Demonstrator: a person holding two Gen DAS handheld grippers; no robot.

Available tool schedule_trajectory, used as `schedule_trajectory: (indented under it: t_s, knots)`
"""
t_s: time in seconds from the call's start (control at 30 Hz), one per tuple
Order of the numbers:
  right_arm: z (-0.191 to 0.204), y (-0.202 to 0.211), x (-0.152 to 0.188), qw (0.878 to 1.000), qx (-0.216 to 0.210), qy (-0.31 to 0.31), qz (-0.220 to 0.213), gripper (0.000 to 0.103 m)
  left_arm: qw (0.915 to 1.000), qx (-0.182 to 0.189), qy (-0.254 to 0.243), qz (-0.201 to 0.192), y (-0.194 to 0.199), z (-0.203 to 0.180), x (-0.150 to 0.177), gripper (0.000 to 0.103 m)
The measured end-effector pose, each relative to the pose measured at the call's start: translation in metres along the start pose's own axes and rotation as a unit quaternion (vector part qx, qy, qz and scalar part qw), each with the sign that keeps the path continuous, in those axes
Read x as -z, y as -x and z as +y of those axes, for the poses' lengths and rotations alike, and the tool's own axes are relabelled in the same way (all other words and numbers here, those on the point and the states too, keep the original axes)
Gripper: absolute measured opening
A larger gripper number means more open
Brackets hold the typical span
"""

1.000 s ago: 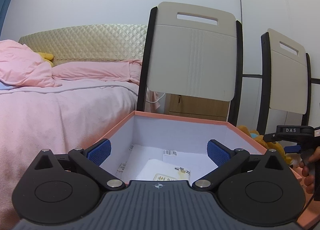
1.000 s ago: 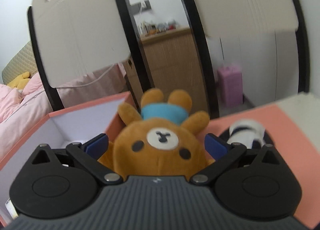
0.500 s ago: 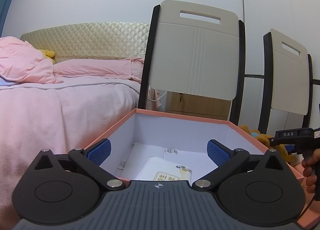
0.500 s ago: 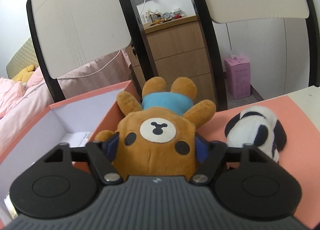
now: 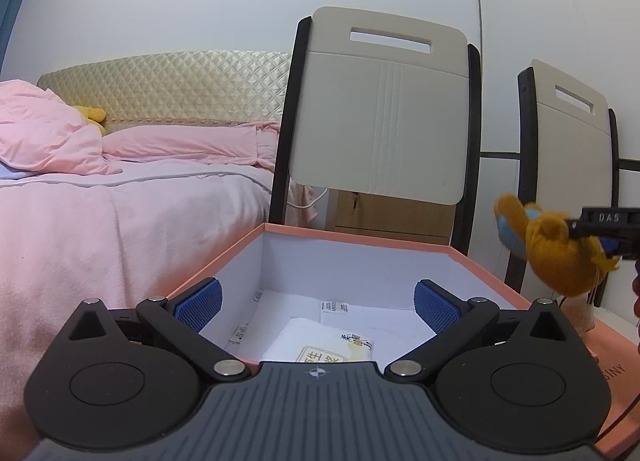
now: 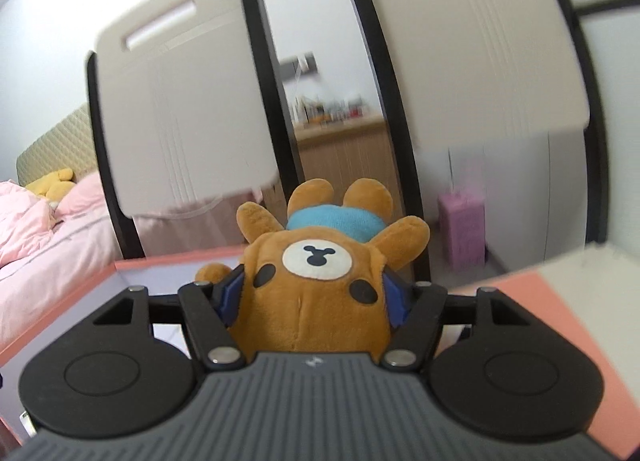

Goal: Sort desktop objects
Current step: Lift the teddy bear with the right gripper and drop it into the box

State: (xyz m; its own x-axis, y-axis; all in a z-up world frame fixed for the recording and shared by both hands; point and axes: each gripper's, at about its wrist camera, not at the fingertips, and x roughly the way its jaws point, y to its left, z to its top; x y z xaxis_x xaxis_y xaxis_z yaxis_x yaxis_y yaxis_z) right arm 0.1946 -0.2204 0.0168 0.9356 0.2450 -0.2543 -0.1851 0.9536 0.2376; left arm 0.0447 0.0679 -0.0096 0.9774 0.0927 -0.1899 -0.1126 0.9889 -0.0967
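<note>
One bear (image 6: 316, 293) is clamped in the right gripper (image 6: 314, 295).
Three packets are seen in one box (image 5: 360, 239); the left gripper (image 5: 318, 301) is held wide open, empty, over it.

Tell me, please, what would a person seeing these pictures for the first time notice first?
The brown plush bear with its blue outfit stands out: the right hand-held gripper is shut on its head and holds it in the air, to the right of the pink box. The left hand-held gripper is open over that box, where white packets lie.
</note>
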Motion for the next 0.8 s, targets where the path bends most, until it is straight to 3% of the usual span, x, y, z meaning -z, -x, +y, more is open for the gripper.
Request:
schedule_trajectory:
  t_s: [0.13,0.27,0.5,0.63,0.8]
  knots:
    - [0.016,0.011,-0.007,0.999,-0.022,0.019,-0.027,0.068,1.0000,0.000,0.003,-0.003,0.001,-0.002,-0.001,0.103]
    - [0.037,0.009,-0.006,0.998,-0.054,0.036,-0.025,0.068,1.0000,-0.002,0.007,-0.002,0.000,0.000,-0.001,0.103]
    - [0.064,-0.017,-0.001,0.989,-0.142,0.004,0.033,0.068,0.9998,-0.010,0.019,0.002,-0.003,0.005,-0.002,0.103]
    - [0.080,-0.030,0.007,0.984,-0.166,0.000,0.069,0.068,0.9996,-0.013,0.024,0.005,-0.005,0.008,-0.002,0.103]
    - [0.088,-0.032,0.010,0.982,-0.164,0.007,0.097,0.071,0.9995,-0.016,0.026,0.010,-0.008,0.009,-0.001,0.103]
